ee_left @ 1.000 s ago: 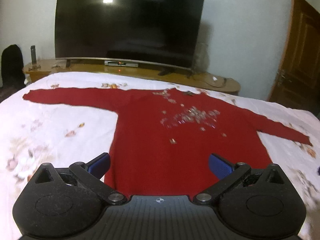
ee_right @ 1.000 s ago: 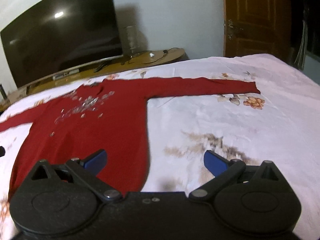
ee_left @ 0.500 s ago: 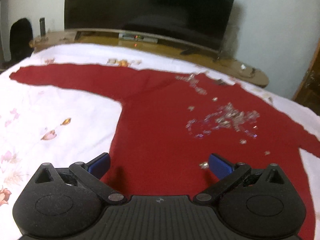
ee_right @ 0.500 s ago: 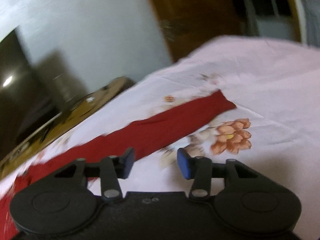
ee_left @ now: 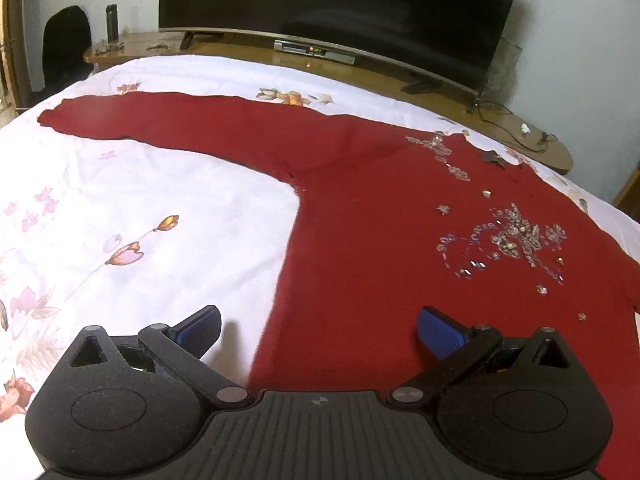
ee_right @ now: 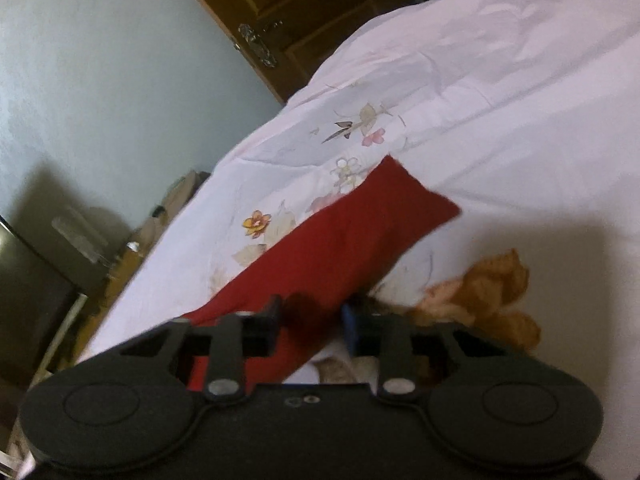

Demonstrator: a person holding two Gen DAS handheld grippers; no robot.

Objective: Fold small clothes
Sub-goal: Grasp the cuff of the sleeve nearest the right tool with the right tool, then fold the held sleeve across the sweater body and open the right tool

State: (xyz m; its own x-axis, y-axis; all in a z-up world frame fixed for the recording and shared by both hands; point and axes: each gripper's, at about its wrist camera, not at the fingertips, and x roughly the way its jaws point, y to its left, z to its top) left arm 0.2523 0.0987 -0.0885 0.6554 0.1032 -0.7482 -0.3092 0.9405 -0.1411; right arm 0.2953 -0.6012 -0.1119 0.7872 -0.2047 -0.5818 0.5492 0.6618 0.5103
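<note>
A red long-sleeved sweater with sequins on the chest lies flat on the flowered white bedsheet, its left sleeve stretched out to the far left. My left gripper is open and empty, low over the sweater's left side edge. In the right wrist view the right sleeve lies across the sheet. My right gripper has its jaws narrowed to a small gap around a bunch of the sleeve near the cuff.
A large dark TV stands on a low wooden bench beyond the bed. A wooden door is past the bed's right side. A dark chair stands at the far left.
My right gripper swung right to the sleeve end, dropped onto it and closed from wide open to a narrow gap. My left gripper moved forward and left along the sweater, still open.
</note>
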